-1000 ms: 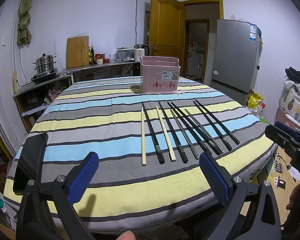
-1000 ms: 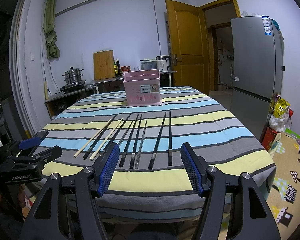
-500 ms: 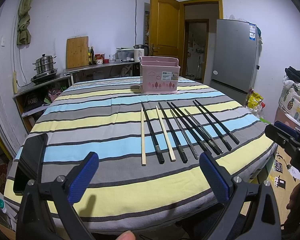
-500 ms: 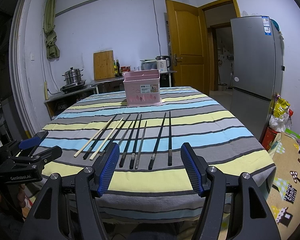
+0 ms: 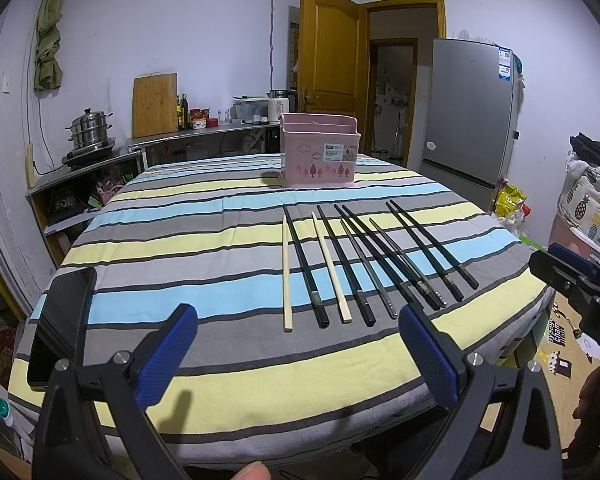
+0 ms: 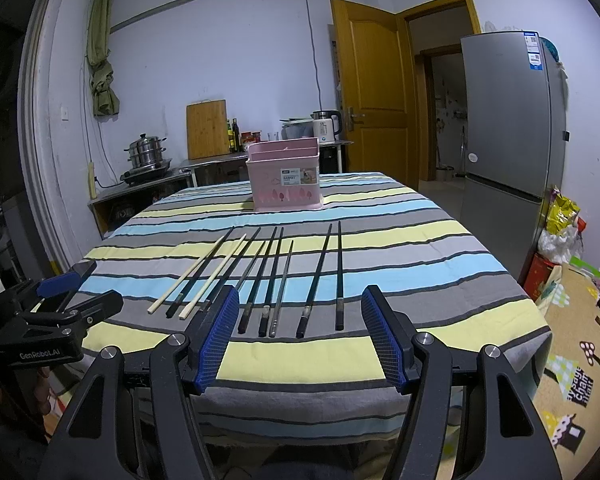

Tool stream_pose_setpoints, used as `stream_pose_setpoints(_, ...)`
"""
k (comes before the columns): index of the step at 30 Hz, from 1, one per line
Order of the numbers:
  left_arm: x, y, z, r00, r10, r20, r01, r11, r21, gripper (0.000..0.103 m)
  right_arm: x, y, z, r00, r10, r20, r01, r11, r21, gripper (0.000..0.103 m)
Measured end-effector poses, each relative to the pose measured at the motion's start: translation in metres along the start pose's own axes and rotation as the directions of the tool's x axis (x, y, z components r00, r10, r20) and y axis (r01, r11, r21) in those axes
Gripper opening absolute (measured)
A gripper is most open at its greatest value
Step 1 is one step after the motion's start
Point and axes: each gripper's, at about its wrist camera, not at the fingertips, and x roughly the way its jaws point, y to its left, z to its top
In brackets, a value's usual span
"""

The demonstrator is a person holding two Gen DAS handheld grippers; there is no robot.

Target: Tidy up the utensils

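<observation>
Ahead of the left gripper [image 5: 298, 354], whose jaws stand wide apart and hold nothing, the chopsticks [image 5: 364, 264] lie side by side on the striped tablecloth [image 5: 180, 240]. Their near ends sit just beyond the gap between the jaws and toward its right side. The two pale wooden sticks [image 5: 286, 272] lie leftmost, mixed with the black ones. Farther out along the same line stands the pink utensil basket [image 5: 318, 156], well apart from the sticks. A dark phone [image 5: 62, 316] lies left of the left jaw.

From the right wrist view, the right gripper [image 6: 300, 334] is likewise spread wide and empty. The chopsticks' [image 6: 276, 280] butt ends lie just ahead of and between its jaws, and the basket [image 6: 286, 180] is straight beyond.

Each stick looks light, stiff and thin, and the black ones probably slick. A pinch across the thicker near end seems safest, since a stick lying flat on soft cloth may roll or slip.
</observation>
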Motion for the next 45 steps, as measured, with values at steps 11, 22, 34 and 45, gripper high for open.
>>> stream_pose_setpoints(11,0.001,-0.001,-0.001,1.000,-0.001,-0.003,0.001,1.000,0.002,0.102,0.001,-0.001,-0.001,1.000,0.000,-0.003,0.000,1.000,0.001,0.064)
stream_pose_setpoints(22,0.020,0.006,0.000,0.998,-0.030,-0.062,0.029,1.000,-0.009,0.102,0.018,-0.006,0.002,0.999,0.021,-0.041,-0.020,1.000,0.024,0.064)
stream_pose_setpoints(34,0.076,0.019,0.030,0.987,0.006,-0.162,-0.004,1.000,0.018,0.095,0.075,-0.004,0.028,0.980,0.107,-0.170,-0.100,0.994,0.051,0.064)
stream_pose_setpoints(45,0.143,0.040,0.062,0.957,0.007,-0.289,-0.013,1.000,-0.019,0.072,0.142,0.006,0.058,0.955,0.135,-0.263,-0.132,0.991,0.028,0.064)
